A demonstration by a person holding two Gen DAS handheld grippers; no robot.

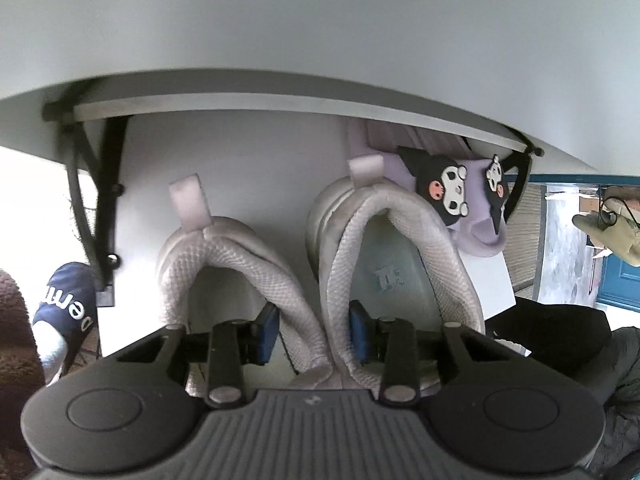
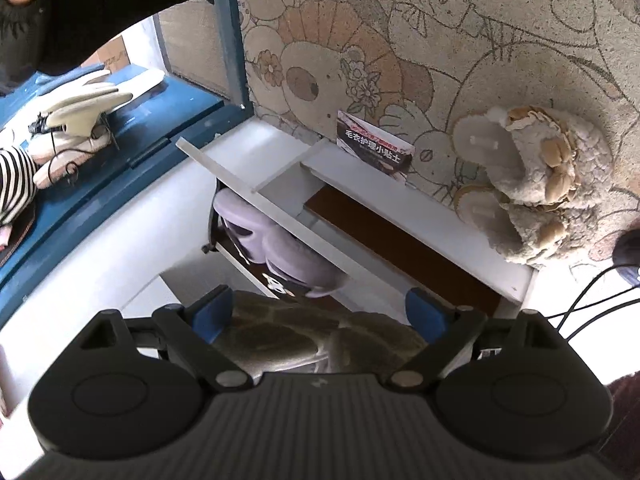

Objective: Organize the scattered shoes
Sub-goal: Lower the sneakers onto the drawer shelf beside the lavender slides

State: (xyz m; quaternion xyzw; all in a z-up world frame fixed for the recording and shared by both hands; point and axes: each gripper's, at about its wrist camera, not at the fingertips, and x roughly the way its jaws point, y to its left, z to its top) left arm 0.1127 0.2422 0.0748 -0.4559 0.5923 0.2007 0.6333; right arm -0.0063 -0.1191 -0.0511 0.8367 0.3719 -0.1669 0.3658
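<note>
We hold a pair of pale grey sneakers (image 1: 320, 272) together in our left gripper (image 1: 312, 336): its blue-padded fingers (image 1: 267, 334) are clenched on the two inner collar walls pressed side by side, one pad inside each shoe opening. The sneakers point away from the fingers, heels up toward the camera, their pull tabs standing ahead of the pads, and they sit in a white shoe-cabinet compartment (image 1: 256, 168) under its tilted flap. Beyond the right-hand finger, just past the right sneaker, lie lilac clogs (image 1: 476, 216) with black-and-white cartoon charms. Off to the left of the fingers, outside the cabinet, we see a navy slipper (image 1: 66, 312) with white lettering.

Our right gripper (image 2: 320, 316) has its fingers (image 2: 212, 314) spread wide and released; between them lies a brownish patterned fabric surface that we cannot identify. Ahead of these fingers the white cabinet (image 2: 400, 208) stands open, with the lilac clogs (image 2: 276, 248) in the compartment just in front. Further ahead to the right, a pair of cream fleece slippers (image 2: 536, 184) rests on a patterned rug (image 2: 440, 32) against the cabinet edge, and a dark printed card (image 2: 376, 148) stands between rug and cabinet.
</note>
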